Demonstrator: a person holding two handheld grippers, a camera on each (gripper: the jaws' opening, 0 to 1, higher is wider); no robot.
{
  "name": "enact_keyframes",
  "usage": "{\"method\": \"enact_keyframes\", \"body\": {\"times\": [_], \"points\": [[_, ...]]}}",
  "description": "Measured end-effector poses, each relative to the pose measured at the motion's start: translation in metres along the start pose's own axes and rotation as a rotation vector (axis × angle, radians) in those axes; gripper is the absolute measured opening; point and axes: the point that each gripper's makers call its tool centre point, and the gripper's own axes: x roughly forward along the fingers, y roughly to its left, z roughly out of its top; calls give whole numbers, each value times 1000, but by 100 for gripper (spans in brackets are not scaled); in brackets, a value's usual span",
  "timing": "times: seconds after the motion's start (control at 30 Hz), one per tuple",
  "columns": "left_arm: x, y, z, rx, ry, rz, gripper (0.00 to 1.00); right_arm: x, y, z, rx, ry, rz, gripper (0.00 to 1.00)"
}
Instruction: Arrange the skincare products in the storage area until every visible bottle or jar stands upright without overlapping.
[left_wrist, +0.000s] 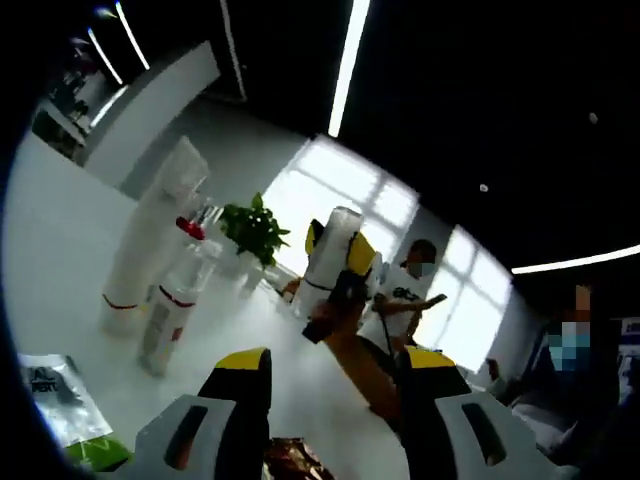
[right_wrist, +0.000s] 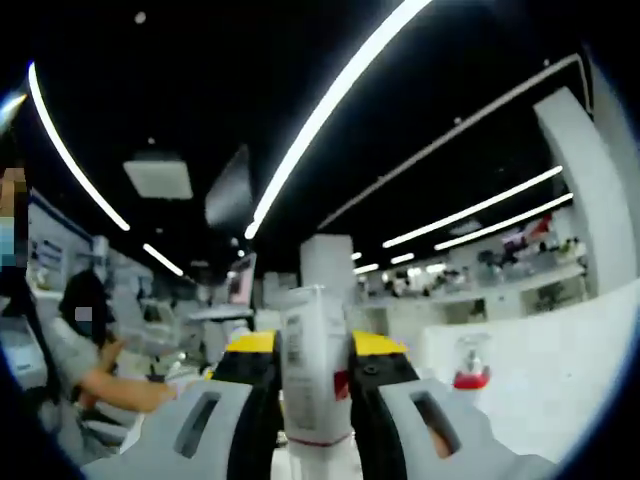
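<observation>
On the worktop (left_wrist: 60, 230), a small bottle (left_wrist: 172, 305) stands just before the tall tube (left_wrist: 150, 240) (plant (left_wrist: 255, 230) behind both).

Left gripper view: low over white bench (left_wrist: 60, 250), tilted, facing windows | Right gripper view: close behind a white bottle (right_wrist: 315, 380), angled up at ceiling lights | Shared: red-capped bottle (left_wrist: 190, 228).
</observation>
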Motion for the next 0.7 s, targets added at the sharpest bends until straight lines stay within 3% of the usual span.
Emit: {"method": "enact_keyframes", "body": {"times": [0.1, 0.17, 0.33, 0.37, 0.5, 0.57, 0.6, 0.7], "points": [[3, 1, 2, 6, -30, 15, 54, 12, 19, -7, 82, -22, 78, 23], [3, 4, 5, 99, -51, 60, 54, 18, 30, -14, 145, -28, 125, 23], [5, 5, 2, 216, -19, 88, 55, 35, 50, -29, 309, -37, 210, 23], [9, 4, 0, 265, -6, 90, 54, 40, 56, -34, 351, -29, 253, 23], [13, -2, -2, 405, 34, 67, 54, 53, 72, -42, 405, -32, 294, 23], [14, -5, 0, 415, 34, 57, 53, 55, 78, -44, 425, -32, 320, 23], [15, -9, -3, 420, 33, 47, 51, 56, 80, -45, 424, -30, 322, 23], [13, -15, -1, 423, 25, 12, 30, 57, 78, -45, 416, -27, 332, 24]]}}
